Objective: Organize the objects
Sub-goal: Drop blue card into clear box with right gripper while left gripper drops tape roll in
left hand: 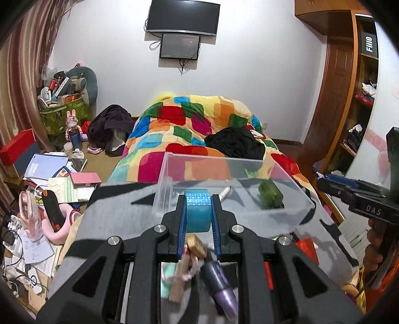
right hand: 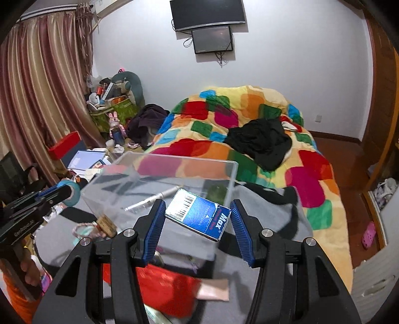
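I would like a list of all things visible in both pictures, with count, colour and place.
tape roll: one, teal, in left grip
Max box: one, blue, between the right pads
clear box: one, transparent, on grey cloth
pen: one, silver, inside clear box
green object: one, inside clear box
quilt: one, multicoloured, behind
screens: two, black, on wall
left hand-held gripper: shut on tape roll
right hand-held gripper: around Max box

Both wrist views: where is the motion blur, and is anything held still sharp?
Left wrist view: clutter under the fingers smears; the teal tape roll stays crisp. Right wrist view: the red bag blurs; the blue Max box reads sharp.
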Motion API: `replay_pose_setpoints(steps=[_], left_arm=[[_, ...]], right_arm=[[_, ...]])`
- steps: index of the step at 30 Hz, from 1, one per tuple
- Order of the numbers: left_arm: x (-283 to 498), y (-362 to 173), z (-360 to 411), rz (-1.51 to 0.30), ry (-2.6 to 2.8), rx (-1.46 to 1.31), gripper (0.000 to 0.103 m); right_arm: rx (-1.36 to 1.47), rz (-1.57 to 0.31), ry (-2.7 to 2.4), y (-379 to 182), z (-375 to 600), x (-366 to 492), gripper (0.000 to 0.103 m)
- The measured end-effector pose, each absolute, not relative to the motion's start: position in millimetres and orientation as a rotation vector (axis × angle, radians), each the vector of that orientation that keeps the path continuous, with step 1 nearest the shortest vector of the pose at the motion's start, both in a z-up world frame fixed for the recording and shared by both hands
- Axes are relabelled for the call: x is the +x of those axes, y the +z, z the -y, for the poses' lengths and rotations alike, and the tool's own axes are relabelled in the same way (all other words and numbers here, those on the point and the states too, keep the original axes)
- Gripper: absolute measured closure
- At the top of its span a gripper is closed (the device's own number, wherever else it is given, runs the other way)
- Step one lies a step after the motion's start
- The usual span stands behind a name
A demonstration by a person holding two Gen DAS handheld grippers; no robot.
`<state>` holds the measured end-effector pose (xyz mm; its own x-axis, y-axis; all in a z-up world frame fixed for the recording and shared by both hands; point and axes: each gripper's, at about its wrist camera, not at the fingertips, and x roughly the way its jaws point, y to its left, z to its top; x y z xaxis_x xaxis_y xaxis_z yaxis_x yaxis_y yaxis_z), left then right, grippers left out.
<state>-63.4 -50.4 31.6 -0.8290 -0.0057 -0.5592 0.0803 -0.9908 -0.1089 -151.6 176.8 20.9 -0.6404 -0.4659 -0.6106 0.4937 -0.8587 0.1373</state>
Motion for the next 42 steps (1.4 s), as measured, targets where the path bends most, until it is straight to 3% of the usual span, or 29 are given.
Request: replay_pose_setpoints(steps=[9,19,32,36,39,42], left_arm=[[-105.0,27.1,49.1,-0.137,-2.899,0.981,0.085],[-161.9,-7.5,54.7,-0.171,-2.812,1.311,0.085],[-161.0,-12.5,45.2,-0.146,-2.824,1.376,0.085],[-150.0,-3.1,40.9,-0.116,-2.848,1.325,0.073],[-139.0,7.5,38.5,-0.095,-2.874,1.266,0.065],[-125.3,18.4,36.8,-0.082,-2.901,1.204,0.047]], right_arm=[[1.024,-0.060,-2.356,-0.8,-147.1,-193.0,0.053],[1.126,-0.137,-2.279,-23.3,-121.2,-212.2,0.053],[1.210,-0.244,-2.245,-42.1,-96.1,-221.6,0.051],[1.193,-0.233,-2.248,-37.0,-98.7,-217.9,0.040],[1.159,-0.245,-2.271,-29.3,-100.5,-211.4,0.038],[1.127,-0.236,-2.269,-20.4,-105.2,-202.5,0.034]])
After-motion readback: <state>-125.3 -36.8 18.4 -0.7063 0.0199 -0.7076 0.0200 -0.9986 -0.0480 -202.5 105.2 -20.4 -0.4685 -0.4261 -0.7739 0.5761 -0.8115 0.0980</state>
